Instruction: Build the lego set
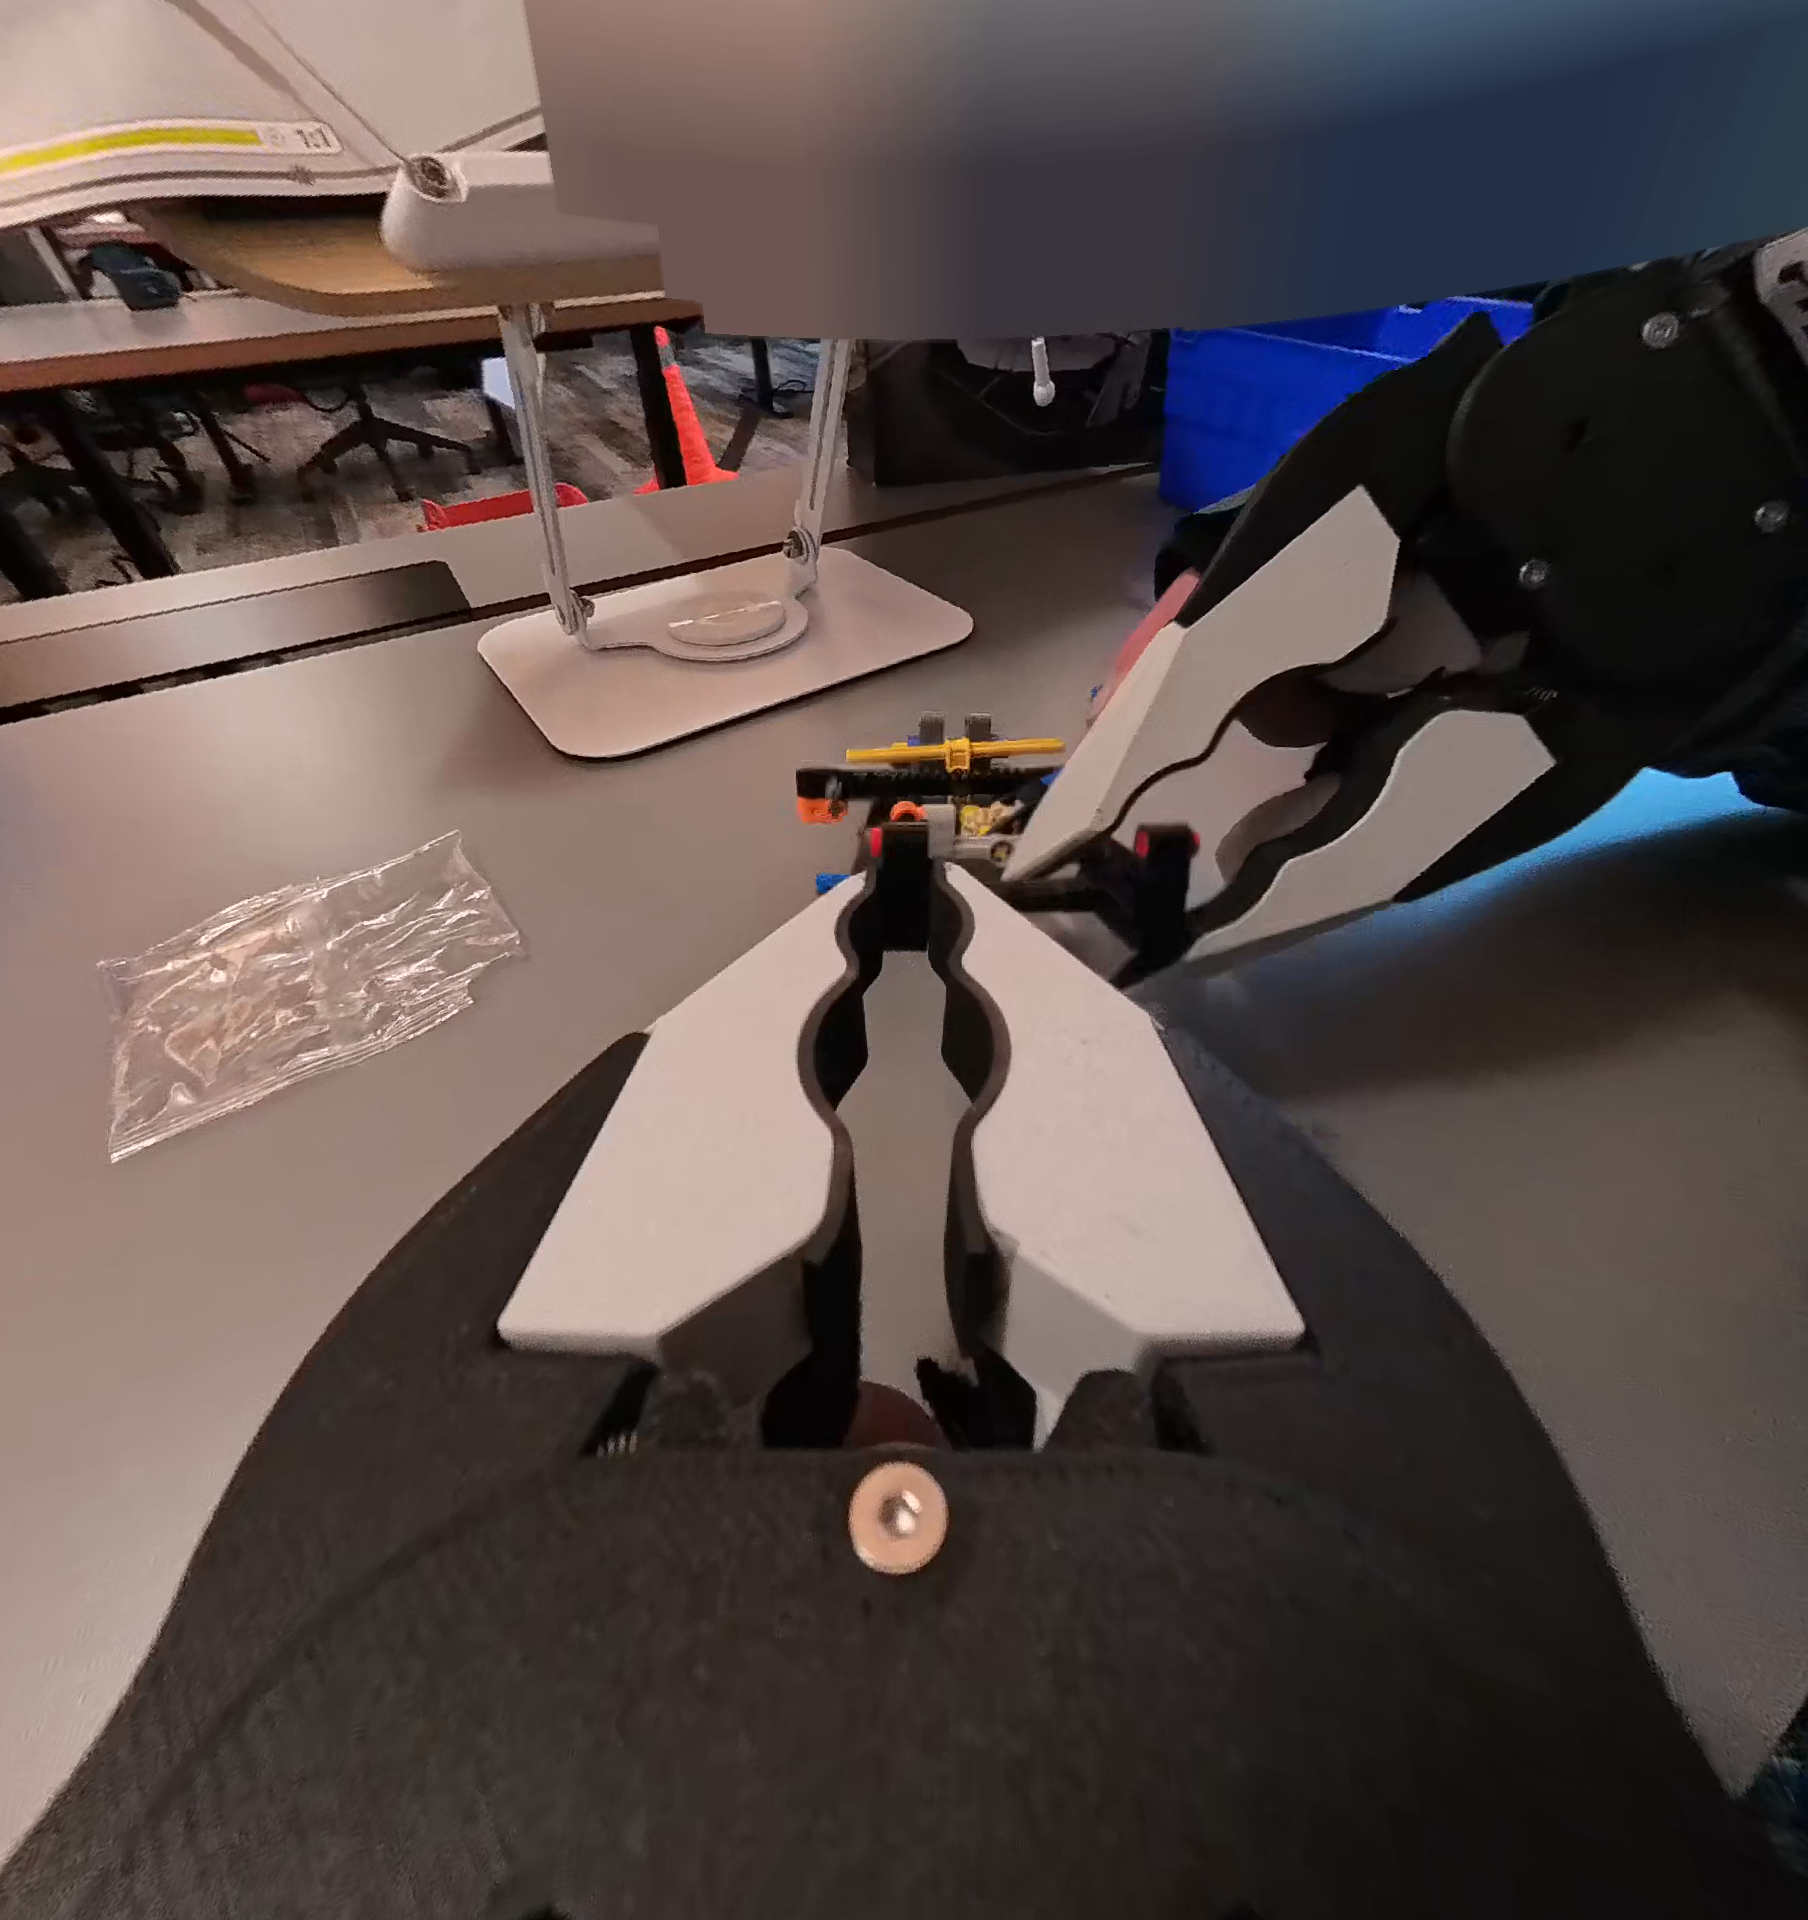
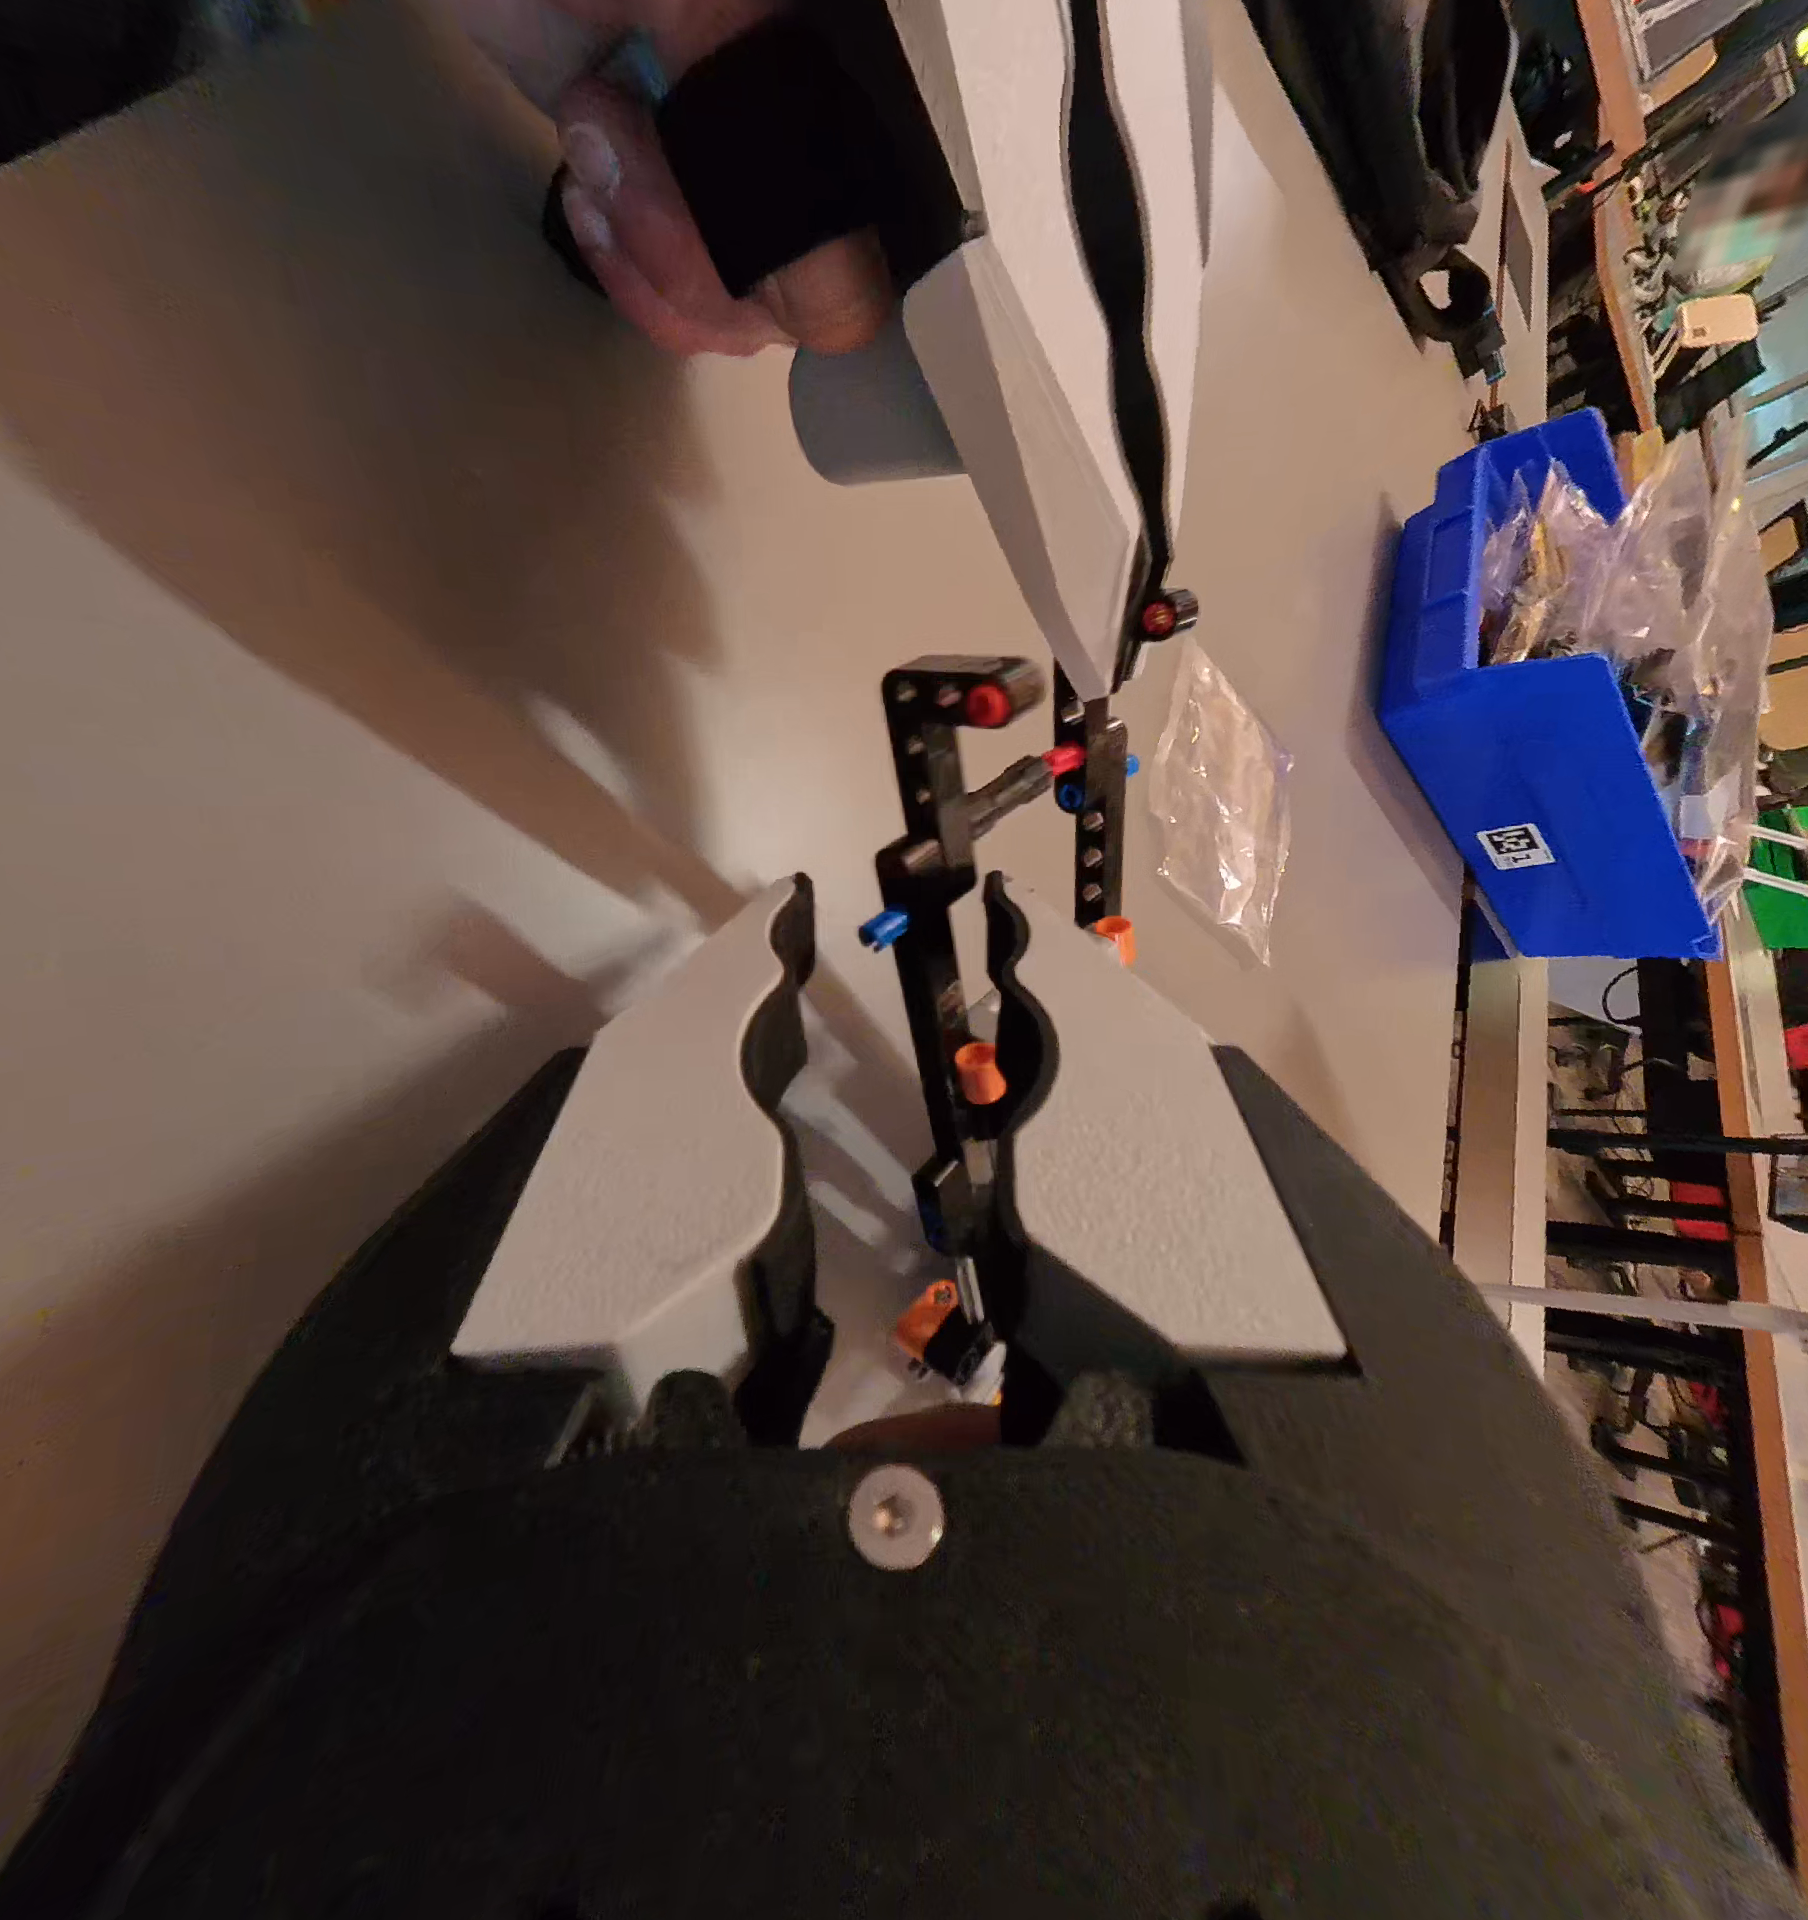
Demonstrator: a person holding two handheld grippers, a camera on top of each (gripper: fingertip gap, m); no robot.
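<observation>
While the left gripper [image 1: 902,902] pinches the lego frame [image 2: 941,862], right gripper [image 2: 895,899] parted astride it, blue bin [image 2: 1544,790] holding clear bags [image 2: 1627,561].

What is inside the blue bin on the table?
The blue bin holds crumpled clear plastic bags with small dark and yellowish pieces inside. Whatever lies beneath the bags is hidden.

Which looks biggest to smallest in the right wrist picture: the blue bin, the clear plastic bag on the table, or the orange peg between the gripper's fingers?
1. Blue bin.
2. Clear plastic bag, clearly smaller.
3. Orange peg, smallest, though it sits nearest the camera, so it is truly tiny.
</observation>
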